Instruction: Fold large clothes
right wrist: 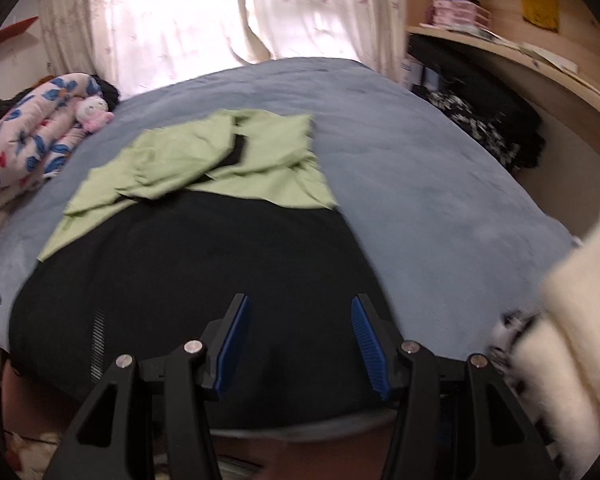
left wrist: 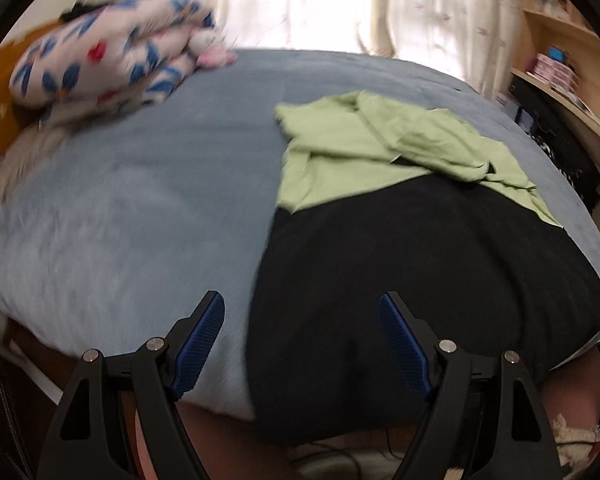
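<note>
Blue bedding covers the bed [left wrist: 140,200], and nearest its front edge both tools hang spread with nothing between the pads: the left tool [left wrist: 302,320] over the left border of the black garment [left wrist: 420,280], the right tool [right wrist: 300,320] above that garment's near hem. Beyond it, the green garment [right wrist: 220,160] lies crumpled, overlapping the black one's far edge. Farther left sits a floral quilt [left wrist: 100,52]; curtains [right wrist: 180,12] hang at the back. Judging by this, the 2 tools should pinch the near corners evenly, lift low, and carry the hem toward the far edge without dragging the green piece.
</note>
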Demonstrator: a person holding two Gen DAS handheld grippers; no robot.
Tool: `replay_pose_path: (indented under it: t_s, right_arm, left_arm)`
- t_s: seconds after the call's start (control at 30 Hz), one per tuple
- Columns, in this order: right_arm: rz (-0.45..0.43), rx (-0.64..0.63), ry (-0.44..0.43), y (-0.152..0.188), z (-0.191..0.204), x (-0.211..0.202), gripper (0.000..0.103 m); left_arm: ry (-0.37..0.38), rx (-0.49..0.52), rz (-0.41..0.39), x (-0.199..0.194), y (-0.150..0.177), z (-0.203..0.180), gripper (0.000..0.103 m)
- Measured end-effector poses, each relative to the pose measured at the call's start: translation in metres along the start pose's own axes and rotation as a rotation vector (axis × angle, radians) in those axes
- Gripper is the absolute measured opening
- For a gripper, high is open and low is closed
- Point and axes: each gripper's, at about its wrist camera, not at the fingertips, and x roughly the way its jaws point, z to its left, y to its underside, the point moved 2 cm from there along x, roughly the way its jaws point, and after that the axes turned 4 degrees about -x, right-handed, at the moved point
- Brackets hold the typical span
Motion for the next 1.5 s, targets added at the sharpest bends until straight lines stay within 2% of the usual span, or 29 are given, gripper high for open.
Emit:
replay_pose_path:
  t_s: [0.17,0.3,0.4,0.63,0.7,0.8,0.9,1.07,1.17,1.3,1.33,1.4,1.43,1.47,1.5]
  right_arm:
    - [0.049,0.084,0.029,0.027,-0.039,0.01,0.053]
    - [0.081,0.14,-0.016,0.043,-0.052,0.019,0.053]
    - [0.082,0.148,-0.057,0.048,-0.051,0.024,0.053]
    - [0.087,0.1,-0.079,0.048,-0.038,0.036,0.052]
    - [0.08,0.094,-0.108,0.049,-0.036,0.033,0.037]
    - [0.055,0.087,-0.152,0.047,-0.033,0.024,0.027]
    - [0.033,0.075,-0.179,0.043,-0.027,0.019,0.027]
    - [0.05,0.051,-0.208,0.04,-0.016,0.027,0.027]
    - [0.071,0.063,-0.205,0.041,-0.017,0.035,0.027]
    - [0.094,0.092,-0.217,0.048,-0.023,0.04,0.027]
    - [0.097,0.097,-0.222,0.048,-0.024,0.04,0.027]
    - [0.103,0.092,-0.222,0.047,-0.023,0.04,0.024]
    - [0.105,0.086,-0.219,0.045,-0.022,0.039,0.02]
    - [0.109,0.081,-0.221,0.043,-0.02,0.038,0.017]
    - [0.107,0.076,-0.221,0.039,-0.019,0.035,0.014]
  left_arm:
    - [0.099,-0.094,0.067,0.018,0.016,0.031,0.078]
    - [0.174,-0.117,0.127,0.031,0.026,0.035,0.078]
    - [0.193,-0.123,0.145,0.037,0.032,0.035,0.078]
    - [0.236,-0.108,0.169,0.045,0.036,0.034,0.078]
    - [0.253,-0.12,0.169,0.046,0.035,0.036,0.078]
    - [0.27,-0.128,0.167,0.045,0.035,0.037,0.075]
    - [0.283,-0.121,0.171,0.044,0.035,0.035,0.067]
    - [0.314,-0.082,0.196,0.044,0.039,0.025,0.067]
    - [0.312,-0.048,0.215,0.045,0.043,0.019,0.073]
    - [0.291,-0.026,0.225,0.048,0.043,0.013,0.073]
    - [0.284,-0.021,0.229,0.048,0.043,0.011,0.069]
    - [0.263,-0.025,0.239,0.048,0.041,0.009,0.023]
    - [0.276,-0.041,0.247,0.048,0.039,0.011,0.015]
    - [0.324,-0.101,0.25,0.046,0.035,0.016,0.01]
    - [0.351,-0.135,0.25,0.044,0.033,0.019,0.008]
